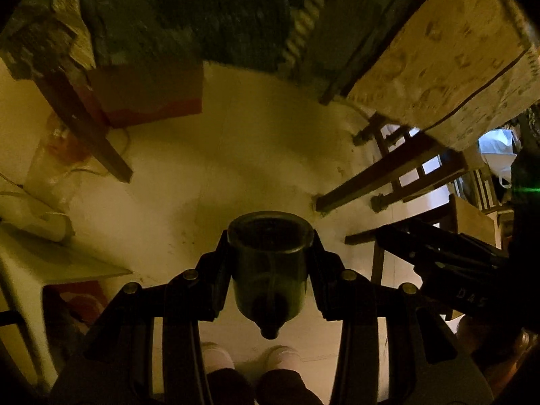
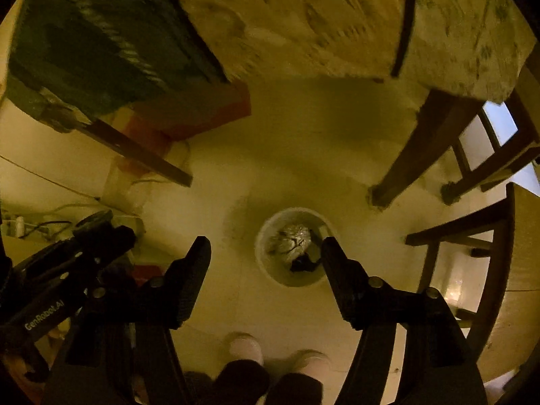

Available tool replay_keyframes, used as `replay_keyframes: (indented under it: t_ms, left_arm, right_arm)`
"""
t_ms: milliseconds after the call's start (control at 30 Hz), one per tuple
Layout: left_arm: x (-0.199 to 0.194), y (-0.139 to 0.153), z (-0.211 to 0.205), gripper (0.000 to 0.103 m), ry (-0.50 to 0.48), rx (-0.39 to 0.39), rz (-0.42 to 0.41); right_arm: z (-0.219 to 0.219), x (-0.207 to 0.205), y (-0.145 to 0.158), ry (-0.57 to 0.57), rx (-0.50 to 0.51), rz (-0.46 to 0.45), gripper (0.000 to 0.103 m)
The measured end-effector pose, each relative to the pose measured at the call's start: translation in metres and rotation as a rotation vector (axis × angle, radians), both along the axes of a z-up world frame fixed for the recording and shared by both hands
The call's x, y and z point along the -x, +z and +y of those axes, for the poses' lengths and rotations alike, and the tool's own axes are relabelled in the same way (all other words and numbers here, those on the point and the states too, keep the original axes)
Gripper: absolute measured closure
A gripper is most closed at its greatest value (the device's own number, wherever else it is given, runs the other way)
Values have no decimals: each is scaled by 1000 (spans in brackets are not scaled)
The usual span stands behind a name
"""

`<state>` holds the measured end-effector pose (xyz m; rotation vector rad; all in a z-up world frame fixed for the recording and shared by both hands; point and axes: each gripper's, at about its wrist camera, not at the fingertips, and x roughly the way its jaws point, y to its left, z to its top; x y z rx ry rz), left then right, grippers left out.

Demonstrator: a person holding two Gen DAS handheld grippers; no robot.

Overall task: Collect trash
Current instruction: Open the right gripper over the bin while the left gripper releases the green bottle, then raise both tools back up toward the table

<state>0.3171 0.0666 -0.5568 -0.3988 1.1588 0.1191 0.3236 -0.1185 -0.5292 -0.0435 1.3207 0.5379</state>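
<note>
Pale floor (image 1: 236, 155); left view, clamped cup (image 1: 270, 263); right view, bin (image 2: 270, 263)

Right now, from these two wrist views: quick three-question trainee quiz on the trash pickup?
1. True or false: the left tongs are empty.
2. What lies in the white bin on the floor?
A. crumpled foil
B. a banana peel
C. nothing
3. Fill in: the right tongs are ____, with nothing between the fingers.

Key: 1 false, they grip a dark cup; 2 A; 3 open.
</note>
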Motion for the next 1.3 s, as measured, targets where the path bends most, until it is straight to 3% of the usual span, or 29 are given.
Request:
replay_keyframes:
  t_ms: [300,467,600,833,1033,1300]
  left_arm:
    - [-32,-40,-31,62,-77,36,60]
    - [-43,-64,-42,62,-98,76,197]
    - [-39,-48,-45,62,-103,58,186]
    - [-31,11,-41,62,-110,33,138]
    - [-16,102,-34,62,-115,-20,48]
    - [13,248,-23,62,-134,-104,-133]
  right_arm:
    - [-32,-6,-7,-69,14,42,39]
    - [-39,-7,1,-88,18,41,39]
    - [-39,-7,19,-81,7,27,39]
    - [-33,-2,75,-61,-2,-17,39]
    - [-27,7,148,-53,-18,-83,39]
    - [-21,28,266,-56,-52,-217,39]
